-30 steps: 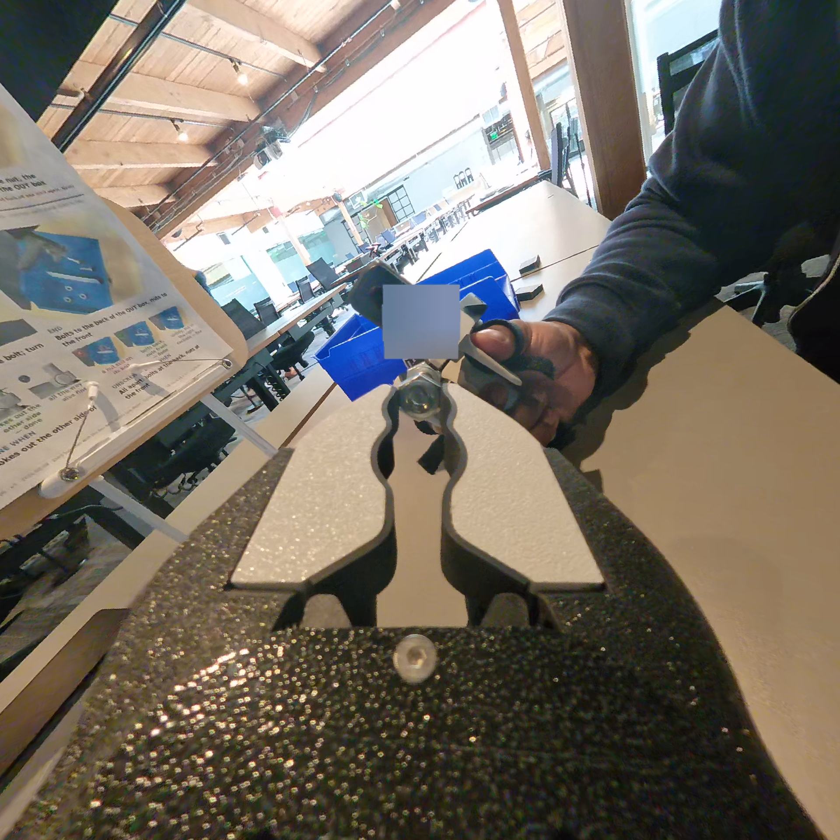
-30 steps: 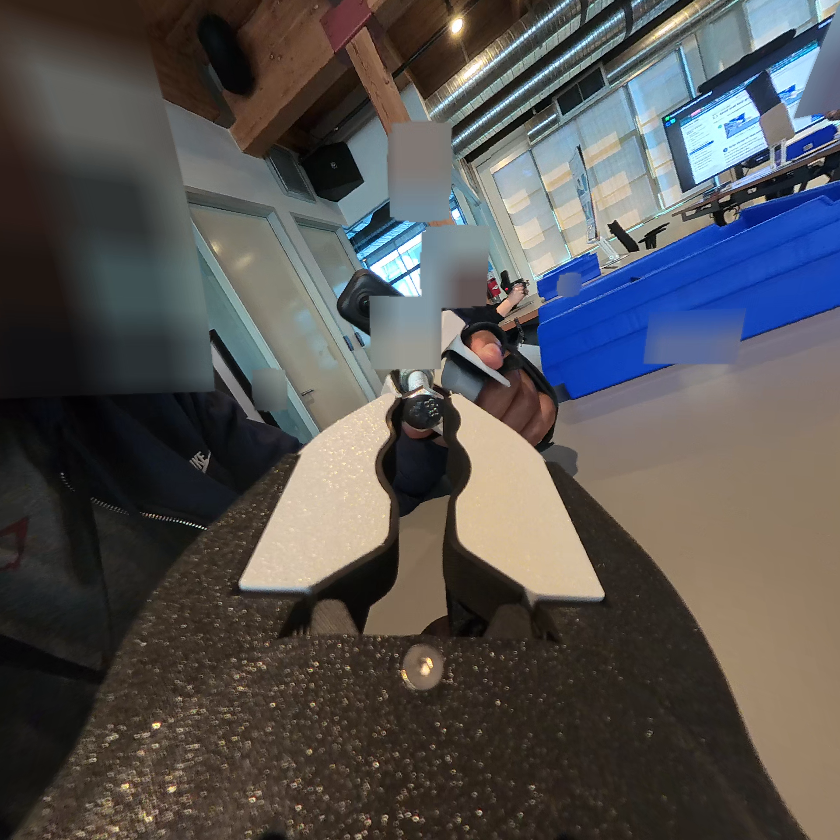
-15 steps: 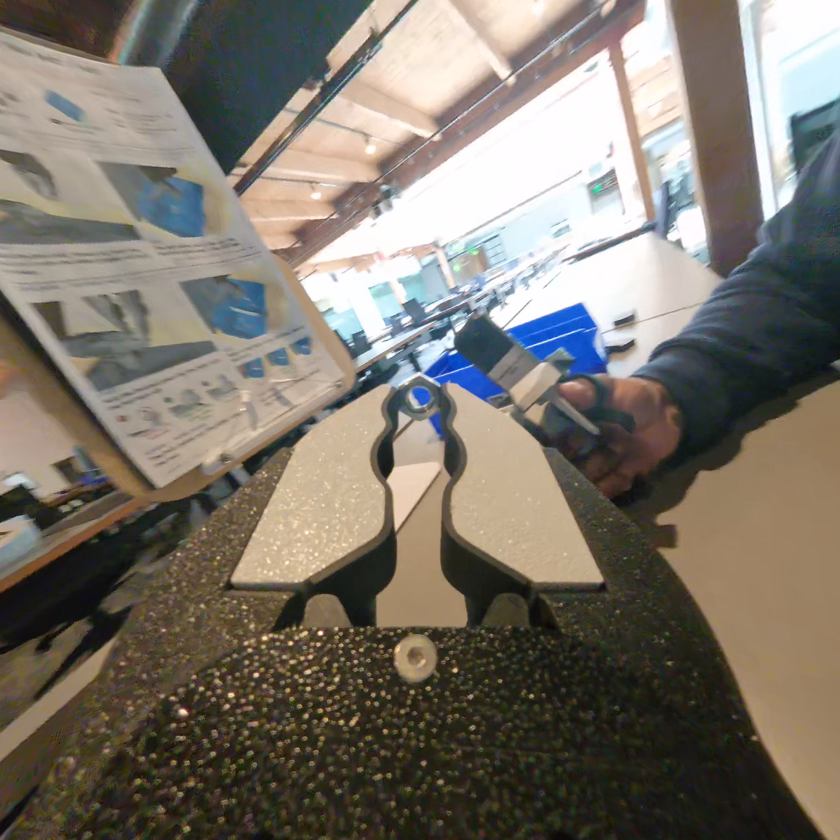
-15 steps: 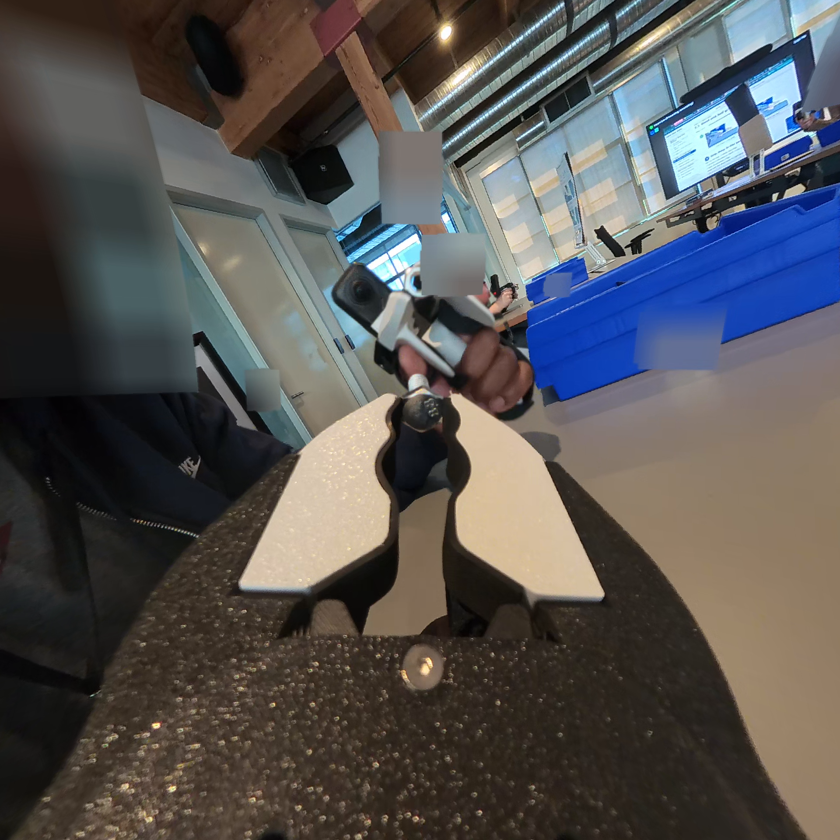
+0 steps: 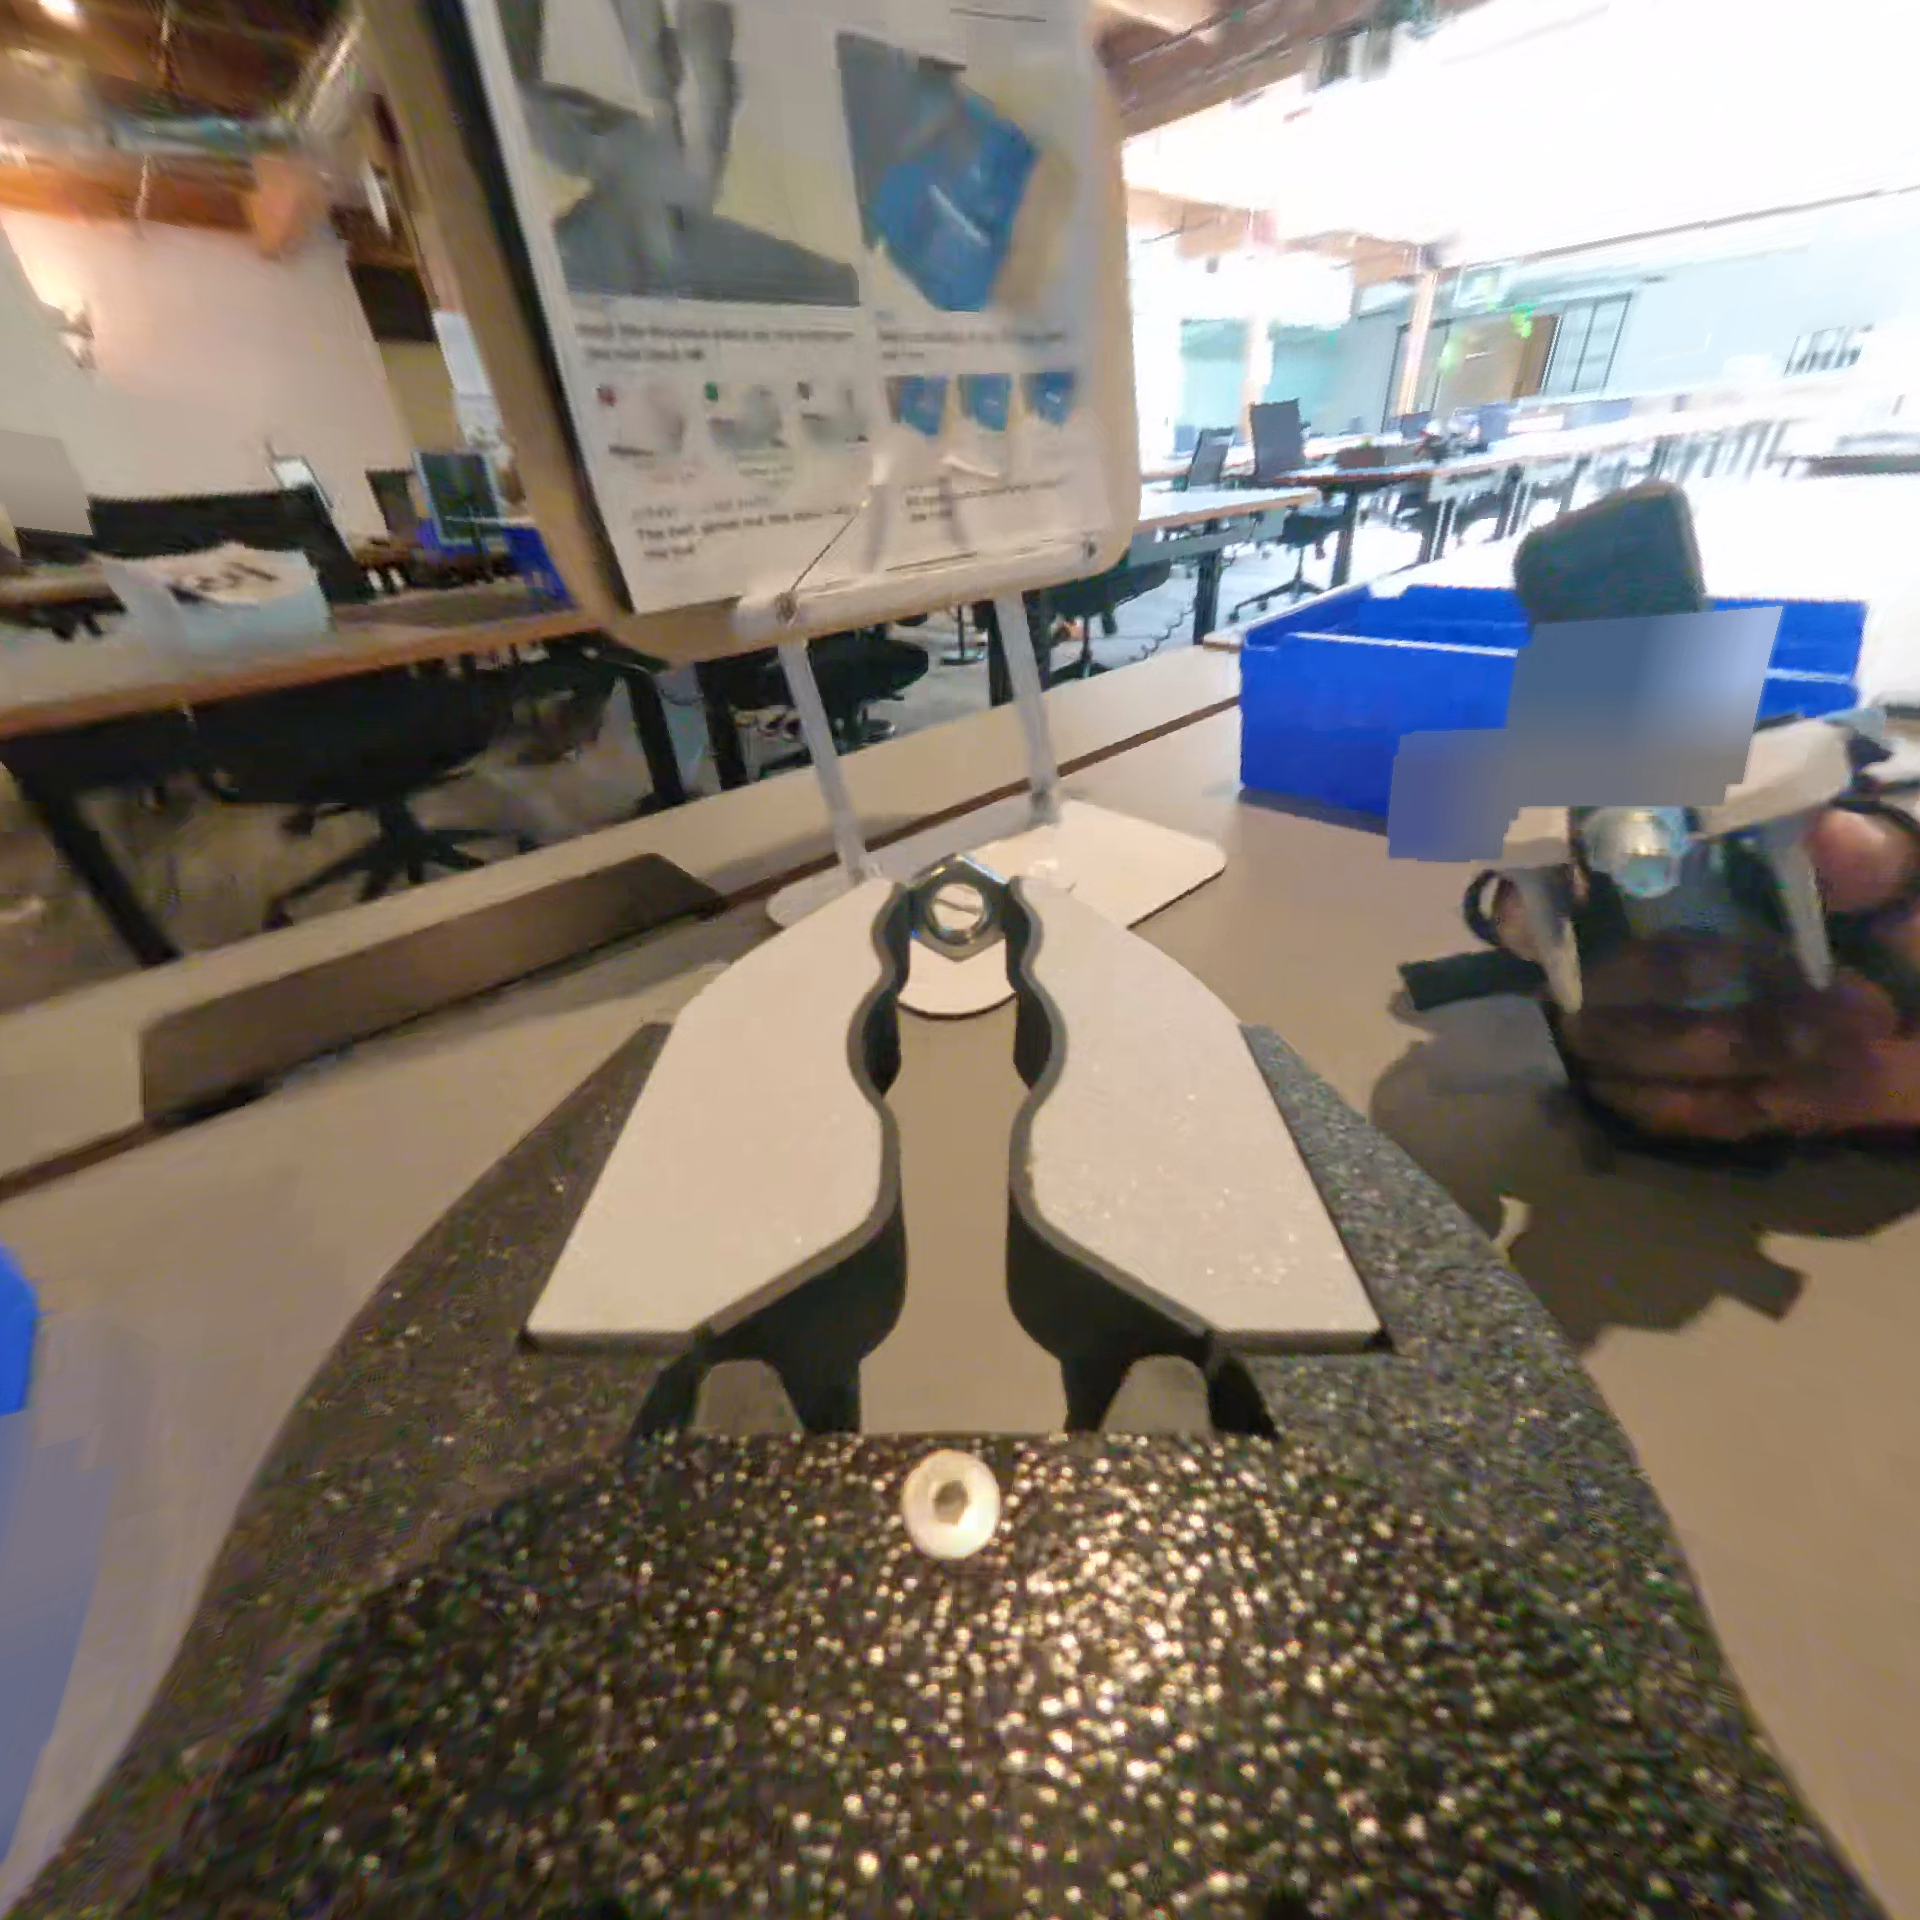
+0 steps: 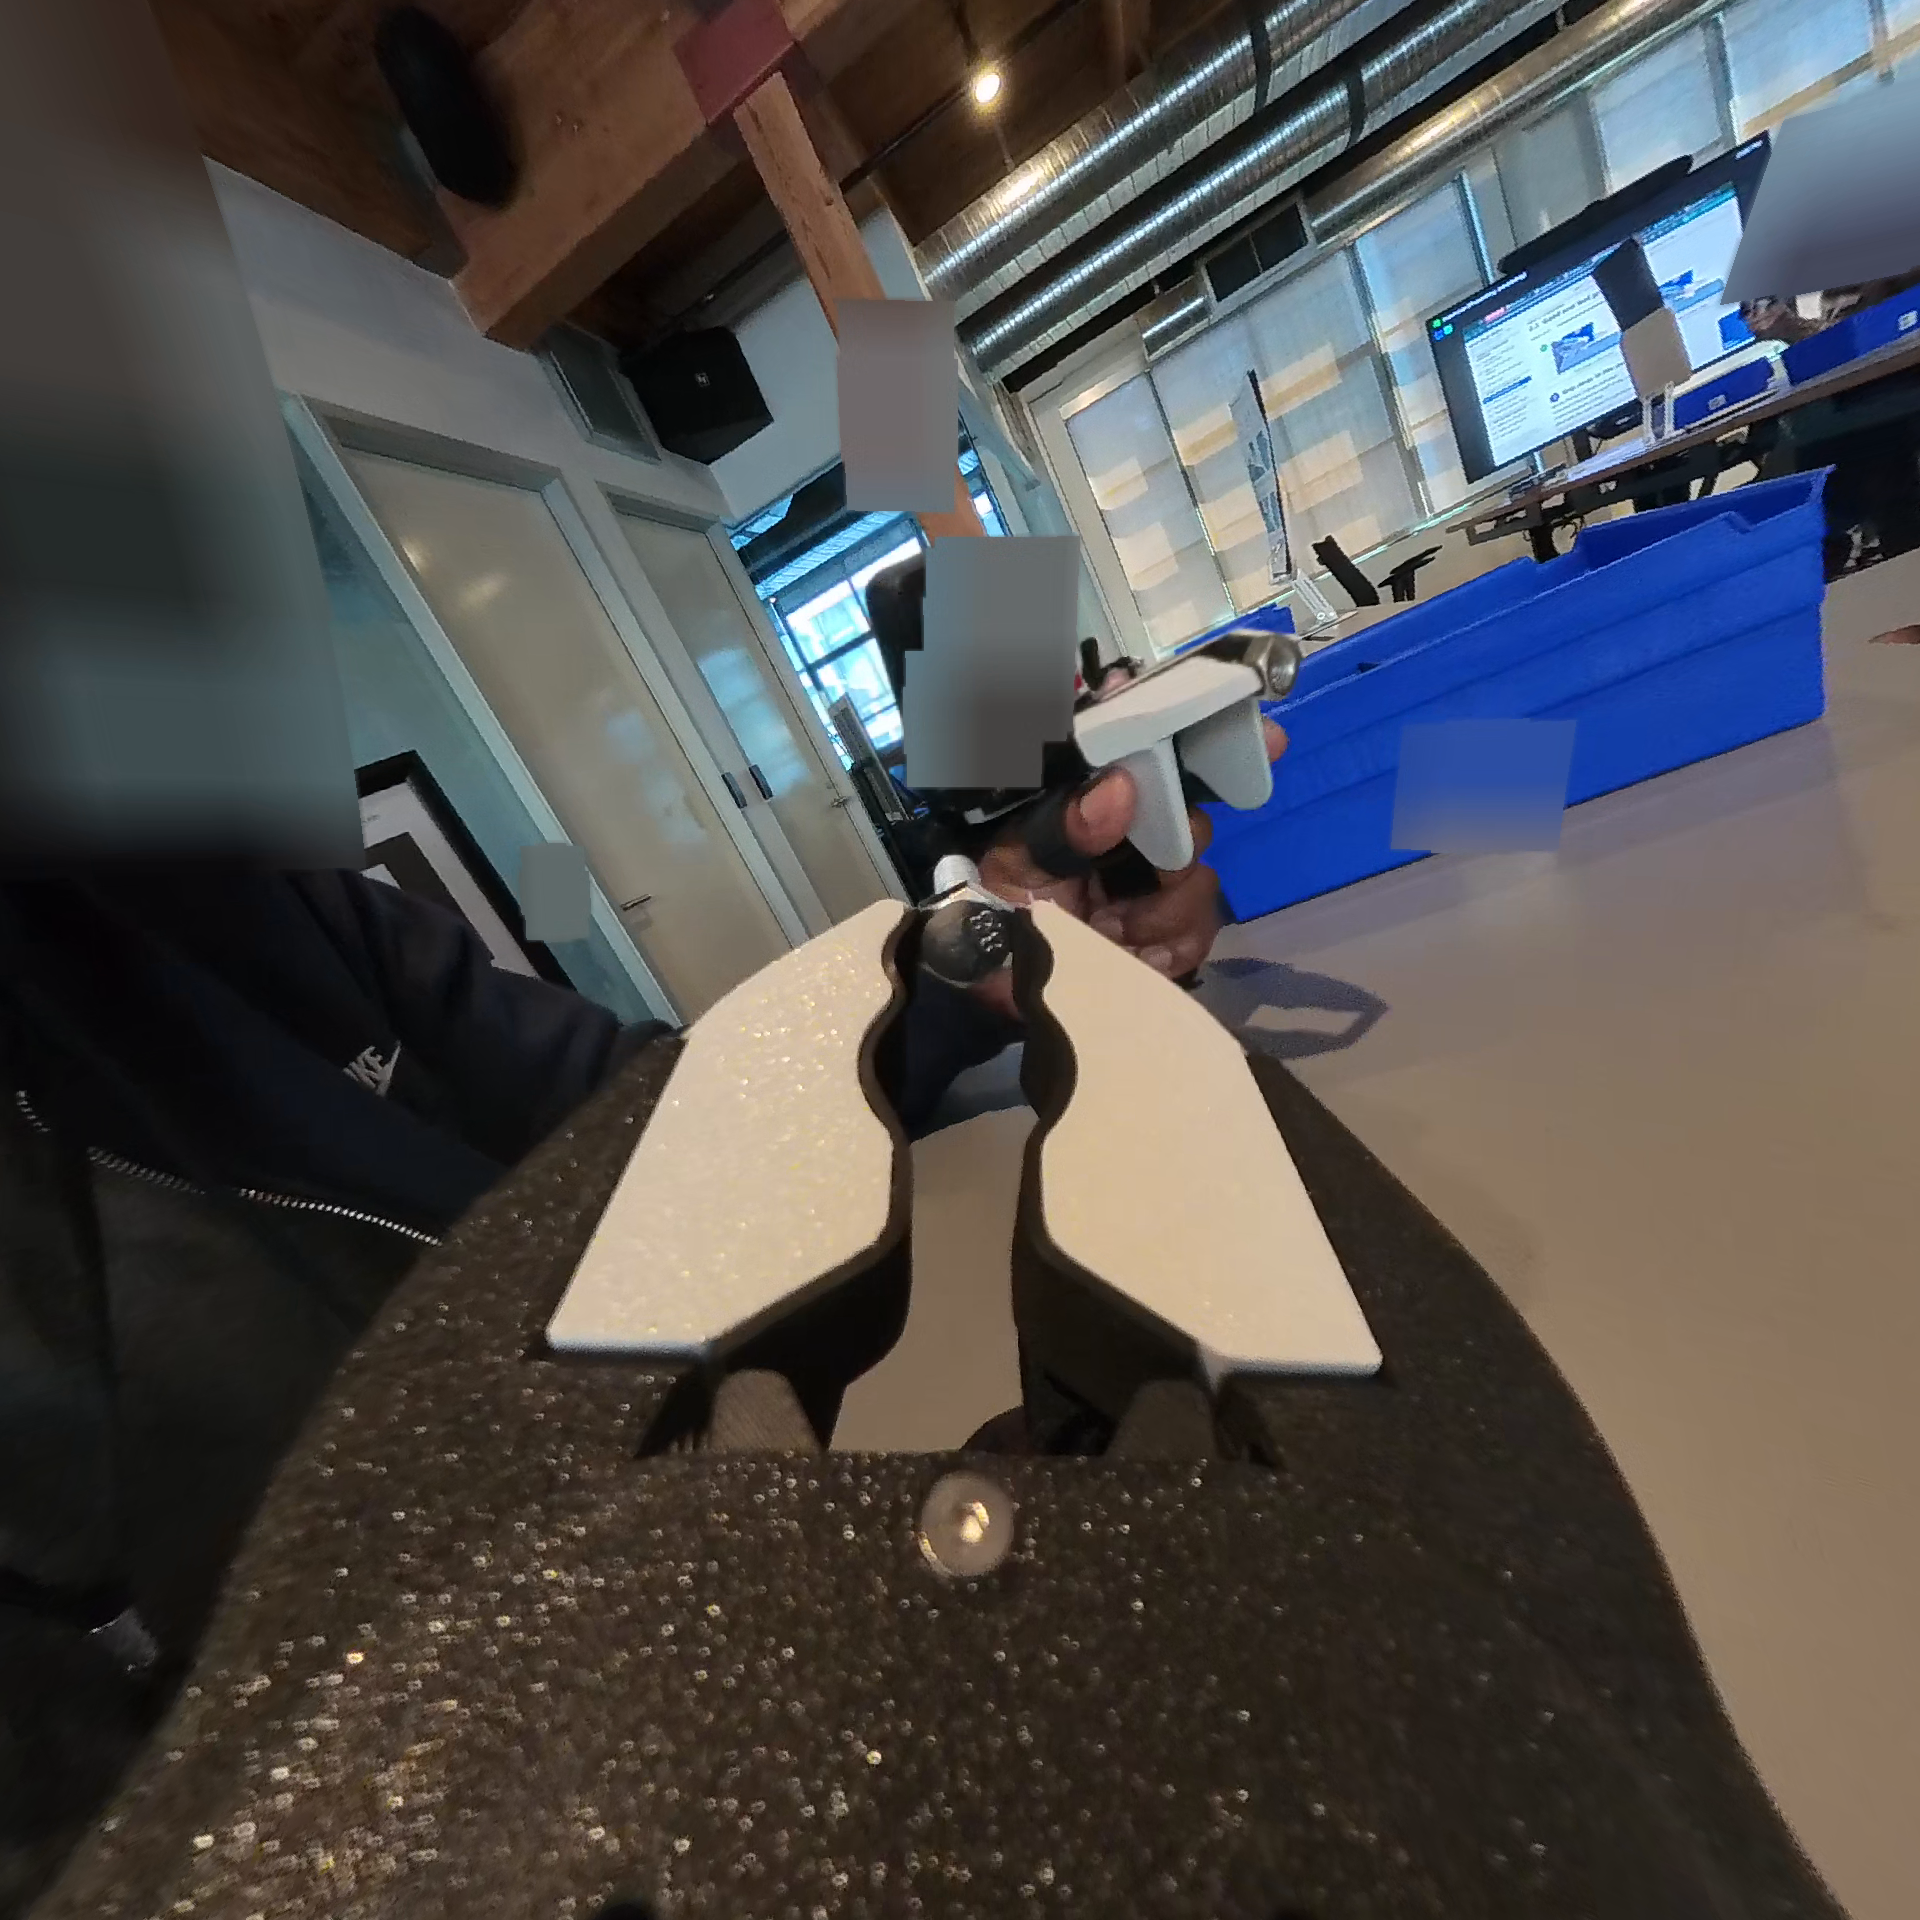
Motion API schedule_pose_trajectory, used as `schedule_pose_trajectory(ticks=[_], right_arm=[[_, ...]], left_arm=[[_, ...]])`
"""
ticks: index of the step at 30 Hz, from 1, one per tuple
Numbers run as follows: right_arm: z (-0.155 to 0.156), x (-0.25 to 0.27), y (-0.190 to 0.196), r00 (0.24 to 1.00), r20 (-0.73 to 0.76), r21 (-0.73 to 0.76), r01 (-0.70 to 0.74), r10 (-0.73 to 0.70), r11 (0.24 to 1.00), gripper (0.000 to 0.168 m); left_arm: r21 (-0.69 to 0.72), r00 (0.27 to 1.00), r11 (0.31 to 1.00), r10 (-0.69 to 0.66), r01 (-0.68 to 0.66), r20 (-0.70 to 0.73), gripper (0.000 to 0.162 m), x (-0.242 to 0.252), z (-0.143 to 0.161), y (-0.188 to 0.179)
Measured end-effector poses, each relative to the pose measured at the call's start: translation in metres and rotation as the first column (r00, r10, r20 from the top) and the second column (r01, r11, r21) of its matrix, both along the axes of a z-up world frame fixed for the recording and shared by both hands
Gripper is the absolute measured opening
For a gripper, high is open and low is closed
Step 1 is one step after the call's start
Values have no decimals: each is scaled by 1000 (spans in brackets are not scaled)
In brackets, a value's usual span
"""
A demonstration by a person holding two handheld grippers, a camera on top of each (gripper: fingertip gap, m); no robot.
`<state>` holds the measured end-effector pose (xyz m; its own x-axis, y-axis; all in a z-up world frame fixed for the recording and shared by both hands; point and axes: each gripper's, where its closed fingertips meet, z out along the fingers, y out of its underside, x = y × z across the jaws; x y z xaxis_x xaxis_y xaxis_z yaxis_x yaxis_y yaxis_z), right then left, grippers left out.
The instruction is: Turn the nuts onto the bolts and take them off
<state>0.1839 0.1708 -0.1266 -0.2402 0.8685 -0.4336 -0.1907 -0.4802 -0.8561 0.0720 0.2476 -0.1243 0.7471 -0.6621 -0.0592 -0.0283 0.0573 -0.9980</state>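
My left gripper [image 5: 954, 920] is shut on a steel hex nut [image 5: 951, 922], held at its fingertips above the grey table; the nut's hole is empty. My right gripper [image 6: 975, 940] is shut on a steel bolt [image 6: 968, 938], gripped by its hex head, with the shank pointing away from the camera. The two are apart. The right gripper shows far right in the left wrist view [image 5: 1647, 844] with the bolt in it. The left gripper shows in the right wrist view [image 6: 1262, 665] with the nut [image 6: 1273, 662], up and right of the bolt.
A clipboard stand with an instruction sheet [image 5: 821, 312] rests on the table just beyond the nut. Blue bins [image 5: 1351, 707] stand at the back right, and also show in the right wrist view [image 6: 1621, 686]. The grey table [image 6: 1558, 1091] runs to the right. A person's dark sleeve [image 6: 312, 1039] is at left. Some 15 centimeters of space lies between my two pairs of fingers.
The nut has come off the bolt. My left gripper has swung left and away with the nut, now facing the clipboard stand. The right gripper keeps the bolt.
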Motion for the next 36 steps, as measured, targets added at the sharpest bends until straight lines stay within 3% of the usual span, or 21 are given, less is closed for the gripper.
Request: schedule_pose_trajectory(ticks=[6,10,13,17,20,23,25,26,29,32,36], right_arm=[[1,2,4,1000,-9,2,11,-11,1000,16],[1,4,10,999,-3,13,36,-36,999,16],[1,6,20,998,-5,11,62,-62,998,16],[-1,2,29,997,3,14,73,-73,997,16],[-1,2,27,998,2,29,70,-70,997,16],[0,5,27,997,-10,21,73,-73,997,16],[0,6,29,997,-19,11,77,-77,997,16],[0,6,29,997,-20,9,77,-77,997,16],[0,4,28,997,-14,23,77,-77,997,16],[0,3,26,997,-12,36,71,-71,997,16],[3,4,22,998,-26,39,60,-59,997,16]], left_arm=[[60,933,985,-171,160,317,17,0,31,-17],[29,949,951,-309,307,65,16,40,6,-32],[-24,907,909,-411,415,91,16,56,-1,-41],[-137,907,898,-421,417,5,17,63,-24,-39],[-187,900,882,-435,433,34,16,67,-31,-39],[-88,869,882,-431,463,244,16,54,-2,-38],[-18,799,880,-423,475,427,16,37,19,-35],[-21,789,878,-419,478,449,16,33,20,-34],[-64,890,892,-436,447,134,16,53,-4,-41],[-32,834,838,-536,544,129,17,69,-1,-59],[-39,846,846,-529,532,64,16,74,-8,-59]])
